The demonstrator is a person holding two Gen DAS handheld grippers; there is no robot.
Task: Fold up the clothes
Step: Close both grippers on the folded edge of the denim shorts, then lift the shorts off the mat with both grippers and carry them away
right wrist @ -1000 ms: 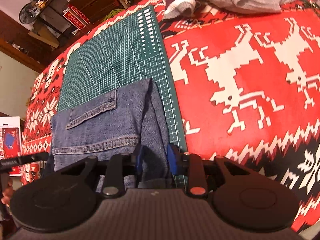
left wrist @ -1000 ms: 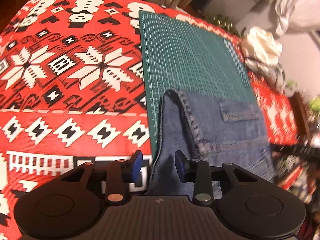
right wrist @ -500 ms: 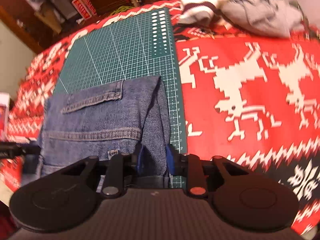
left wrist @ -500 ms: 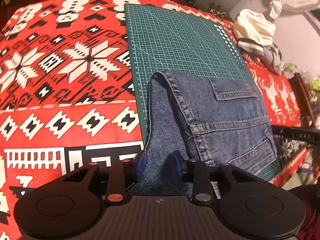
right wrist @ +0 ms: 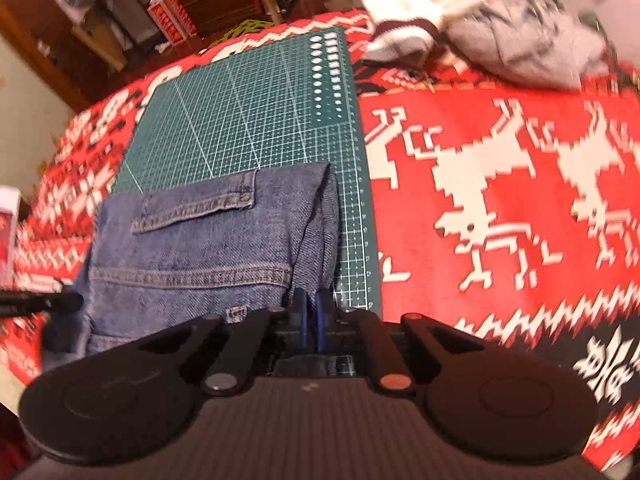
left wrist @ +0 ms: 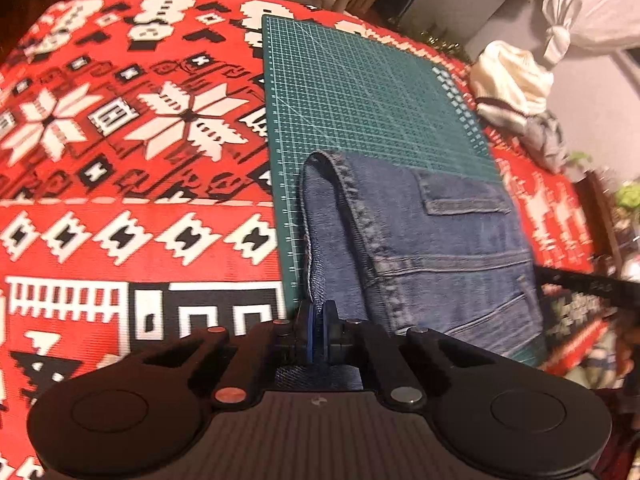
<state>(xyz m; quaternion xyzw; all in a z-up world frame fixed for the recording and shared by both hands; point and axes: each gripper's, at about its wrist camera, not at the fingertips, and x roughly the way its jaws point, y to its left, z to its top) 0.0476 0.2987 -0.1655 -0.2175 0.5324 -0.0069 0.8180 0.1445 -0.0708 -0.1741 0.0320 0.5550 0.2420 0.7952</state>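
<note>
Folded blue jeans (left wrist: 432, 248) lie on the near half of a green cutting mat (left wrist: 360, 92), back pocket facing up. My left gripper (left wrist: 318, 320) is shut on the jeans' near left edge, denim pinched between its blue pads. In the right wrist view the same jeans (right wrist: 208, 248) rest on the mat (right wrist: 248, 120), and my right gripper (right wrist: 310, 316) is shut on their near right edge. The other gripper's black body (right wrist: 36, 302) shows at the left edge of that view.
A red, white and black patterned cloth (left wrist: 120, 160) covers the table around the mat. A pile of cream and grey clothes (right wrist: 472, 20) lies at the far right corner. Shelves and boxes (right wrist: 172, 24) stand beyond the table.
Both grippers have closed from open onto the near edge of the jeans, the left closing later than the right. Both views have shifted slightly.
</note>
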